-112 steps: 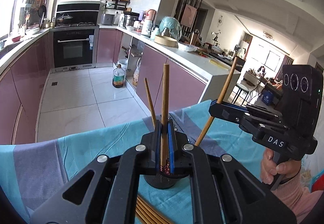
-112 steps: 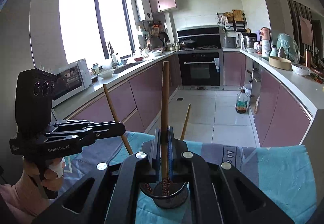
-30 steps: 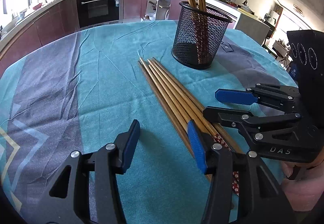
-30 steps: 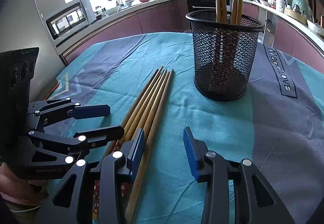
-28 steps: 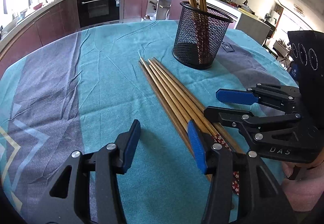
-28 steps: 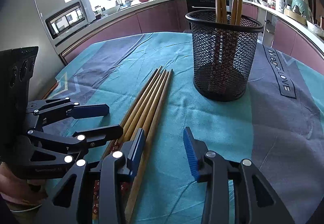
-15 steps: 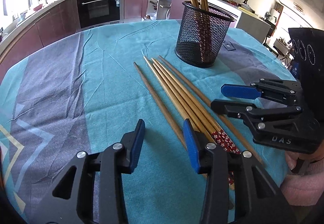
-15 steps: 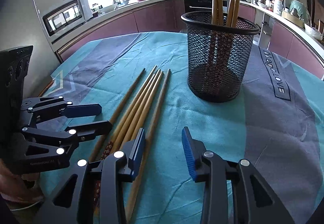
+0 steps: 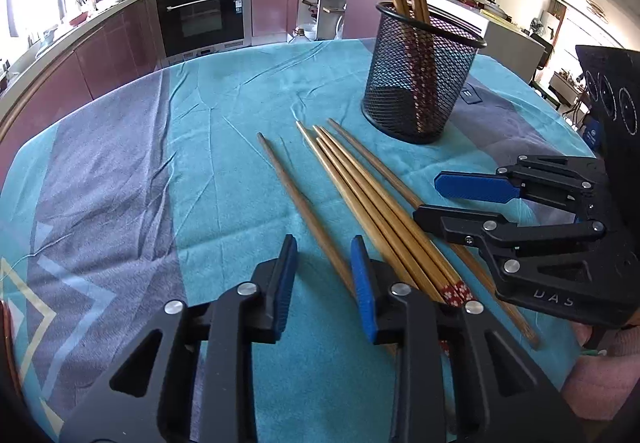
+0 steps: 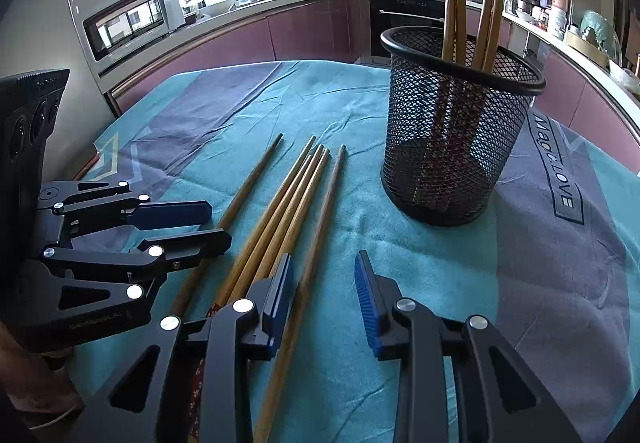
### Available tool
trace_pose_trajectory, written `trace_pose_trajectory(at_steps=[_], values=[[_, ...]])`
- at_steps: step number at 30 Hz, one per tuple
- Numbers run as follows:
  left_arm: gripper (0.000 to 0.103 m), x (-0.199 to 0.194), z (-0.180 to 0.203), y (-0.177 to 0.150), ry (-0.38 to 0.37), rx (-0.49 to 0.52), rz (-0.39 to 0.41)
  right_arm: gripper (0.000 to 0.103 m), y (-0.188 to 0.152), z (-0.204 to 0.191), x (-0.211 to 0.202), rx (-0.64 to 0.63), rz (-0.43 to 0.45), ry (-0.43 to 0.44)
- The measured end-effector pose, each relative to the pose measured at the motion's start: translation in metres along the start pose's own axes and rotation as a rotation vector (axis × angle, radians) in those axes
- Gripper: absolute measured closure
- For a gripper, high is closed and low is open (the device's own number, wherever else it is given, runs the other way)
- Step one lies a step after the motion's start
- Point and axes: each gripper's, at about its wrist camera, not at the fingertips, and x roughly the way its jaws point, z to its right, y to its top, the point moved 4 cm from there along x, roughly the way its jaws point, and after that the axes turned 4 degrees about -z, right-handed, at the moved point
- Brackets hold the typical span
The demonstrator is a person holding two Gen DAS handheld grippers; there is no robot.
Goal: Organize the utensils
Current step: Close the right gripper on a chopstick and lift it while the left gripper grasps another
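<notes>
My left camera gives me the doorway to a bright room on the right; my right camera shows instead the window and a microwave [image 10: 132, 17] on the counter. Both see the black mesh holder [image 9: 420, 83] standing on the teal tablecloth [image 9: 224, 131] with four chopsticks upright in it. Left gripper [image 9: 324, 271]: jaws closing, a single chopstick [image 9: 300, 211] running between the blue pads, not yet pinched as far as I can see. Right gripper [image 10: 324, 283]: jaws closing too, around the outermost chopstick [image 10: 320, 227], pads still off it. Three more chopsticks [image 10: 280, 219] lie bunched between those two, beside my right gripper's left finger. Open cloth stretches left of the single stick; the holder stands near, just past the tips.
</notes>
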Motion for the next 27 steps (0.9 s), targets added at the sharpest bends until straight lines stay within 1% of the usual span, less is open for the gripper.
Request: trace_pose_trajectory(at_steps=[1,10,11,14,16,18,23,27], values=[[0.078,0.001,-0.001,0.002,-0.001,-0.004,-0.002,0.074,0.002,0.0,0.002,0.0,-0.003,-0.001],[0.078,0.014,-0.004,0.019,0.008,-0.021,-0.002,0.079,0.021,0.0,0.017,-0.012,-0.008,-0.015],[0.08,0.015,-0.004,0.02,0.009,-0.022,-0.001,0.079,0.022,0.001,0.018,-0.012,-0.008,-0.016],[0.083,0.017,-0.004,0.023,0.017,-0.029,0.001,0.087,0.025,0.004,0.019,-0.004,-0.008,-0.014],[0.087,0.019,-0.005,0.025,0.026,-0.038,0.003,0.09,0.026,0.005,0.02,0.003,-0.006,-0.007],[0.088,0.019,-0.006,0.026,0.022,-0.052,0.004,0.095,0.027,0.006,0.02,0.009,-0.004,0.0],[0.092,0.017,-0.009,0.024,0.009,-0.087,0.009,0.096,0.025,0.011,0.016,0.044,0.006,0.023],[0.094,0.015,-0.009,0.021,-0.004,-0.1,0.01,0.096,0.024,0.017,0.005,0.064,0.03,0.046]])
